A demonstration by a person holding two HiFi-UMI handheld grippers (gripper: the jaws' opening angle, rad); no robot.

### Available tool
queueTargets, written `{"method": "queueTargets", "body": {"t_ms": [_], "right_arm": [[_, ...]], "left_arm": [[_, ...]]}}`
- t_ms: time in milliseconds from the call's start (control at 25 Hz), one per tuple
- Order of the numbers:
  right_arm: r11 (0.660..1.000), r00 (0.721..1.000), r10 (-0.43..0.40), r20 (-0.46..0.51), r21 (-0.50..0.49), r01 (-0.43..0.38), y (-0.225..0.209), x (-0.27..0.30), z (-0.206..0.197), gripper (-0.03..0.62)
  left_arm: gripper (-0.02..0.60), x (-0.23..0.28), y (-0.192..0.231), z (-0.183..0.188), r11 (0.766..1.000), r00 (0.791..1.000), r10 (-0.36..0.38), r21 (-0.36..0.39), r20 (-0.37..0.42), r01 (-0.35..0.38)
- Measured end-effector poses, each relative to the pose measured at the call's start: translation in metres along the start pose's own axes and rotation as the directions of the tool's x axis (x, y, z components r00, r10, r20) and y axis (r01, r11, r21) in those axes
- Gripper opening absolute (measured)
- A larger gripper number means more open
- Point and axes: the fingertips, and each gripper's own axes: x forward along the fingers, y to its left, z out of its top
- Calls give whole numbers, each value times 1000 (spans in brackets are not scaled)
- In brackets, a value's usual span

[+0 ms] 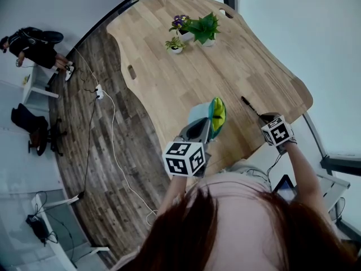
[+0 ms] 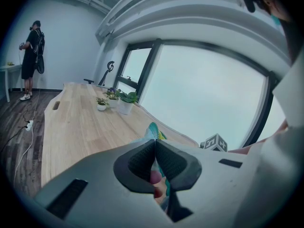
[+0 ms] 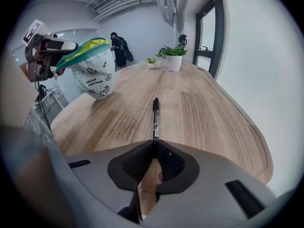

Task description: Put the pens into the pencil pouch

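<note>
The pencil pouch (image 1: 216, 114), white with a teal and yellow zip edge, hangs above the near part of the wooden table (image 1: 186, 78). My left gripper (image 1: 204, 130) is shut on its rim. In the left gripper view the pouch's fabric (image 2: 153, 131) is pinched between the pads of the left gripper (image 2: 155, 148). A black pen (image 1: 249, 106) points away across the table, and my right gripper (image 1: 264, 117) is shut on its near end. The right gripper view shows the pen (image 3: 155, 118) running out from the right gripper (image 3: 154, 148), with the pouch (image 3: 95, 72) up at the left.
Three small potted plants (image 1: 194, 30) stand at the far middle of the table. The table's curved edge (image 1: 307, 103) runs close to the right of the pen. A person (image 1: 34, 44) stands at the far left, beyond cables (image 1: 98, 92) on the floor.
</note>
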Motion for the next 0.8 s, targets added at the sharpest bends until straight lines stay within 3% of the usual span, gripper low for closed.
{"method": "queueTargets", "body": {"t_ms": [800], "right_arm": [[999,992,8,129,-49,-1,14,-36,38,28]], "left_arm": [[8,-8,10,1,999,999,29,-24,34,-28]]}}
